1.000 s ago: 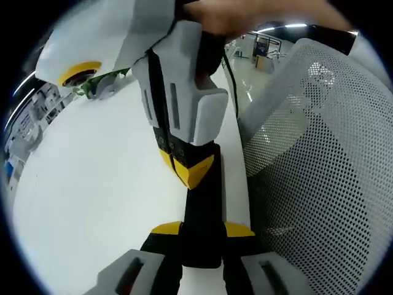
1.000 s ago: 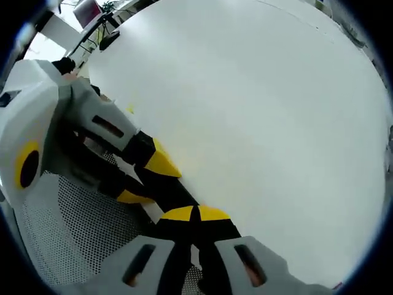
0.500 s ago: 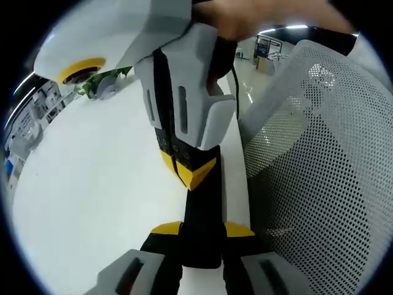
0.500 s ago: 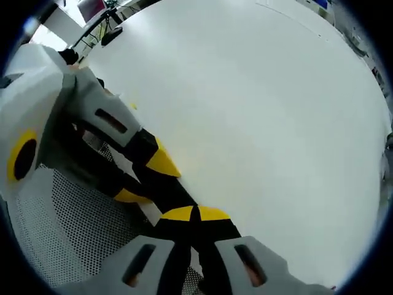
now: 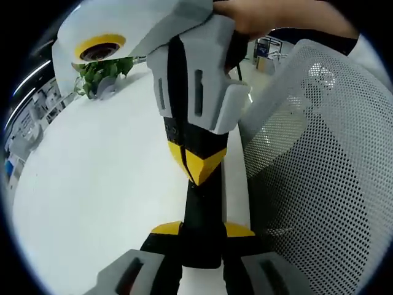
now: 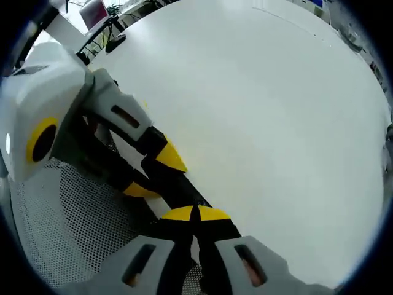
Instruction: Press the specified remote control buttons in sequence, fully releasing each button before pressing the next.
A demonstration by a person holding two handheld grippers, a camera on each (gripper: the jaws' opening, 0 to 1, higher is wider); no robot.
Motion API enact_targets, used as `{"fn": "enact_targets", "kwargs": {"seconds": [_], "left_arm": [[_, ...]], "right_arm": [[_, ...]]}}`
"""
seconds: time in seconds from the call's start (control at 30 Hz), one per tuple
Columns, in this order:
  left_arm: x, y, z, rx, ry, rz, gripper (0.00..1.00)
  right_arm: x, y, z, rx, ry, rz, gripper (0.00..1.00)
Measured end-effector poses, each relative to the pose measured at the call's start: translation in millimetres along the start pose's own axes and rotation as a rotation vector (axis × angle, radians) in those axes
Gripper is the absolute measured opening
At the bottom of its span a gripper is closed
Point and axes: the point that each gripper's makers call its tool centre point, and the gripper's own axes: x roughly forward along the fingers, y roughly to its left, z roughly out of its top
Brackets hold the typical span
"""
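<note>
Left gripper (image 5: 202, 230): jaws clamped on slim black bar-shaped remote control (image 5: 202, 212), lower centre. Right gripper (image 6: 195, 214): jaws together, tips on remote. Risk: off-axis press twists remote from clamp, over white table (image 6: 264, 110) edge toward grey mesh chair (image 5: 319, 172).

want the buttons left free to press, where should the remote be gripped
Grip the remote by its end, jaws across its long edges, coming in along its length. It is a slim bar, and the left hand-held gripper clamped this way leaves its top face open.

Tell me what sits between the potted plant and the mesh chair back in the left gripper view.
The right tool and the person's hand cross between plant and mesh chair back.
</note>
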Motion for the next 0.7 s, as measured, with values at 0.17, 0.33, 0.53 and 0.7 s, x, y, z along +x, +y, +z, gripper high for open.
{"fn": "enact_targets", "kwargs": {"seconds": [0.17,0.33,0.53,0.7], "left_arm": [[0.1,0.1,-0.1,0.004,0.001,0.002,0.23],[0.2,0.5,0.0,0.006,0.002,0.006,0.23],[0.3,0.6,-0.1,0.005,0.005,0.006,0.23],[0.0,0.4,0.1,0.008,0.009,0.004,0.23]], "right_arm": [[3.1,1.1,-0.3,-0.019,0.002,-0.008,0.00],[5.0,2.8,-2.6,-0.004,-0.007,0.003,0.00],[6.2,3.6,-2.3,0.001,-0.010,-0.014,0.00],[6.9,3.0,-2.2,-0.049,0.000,-0.054,0.00]]}}
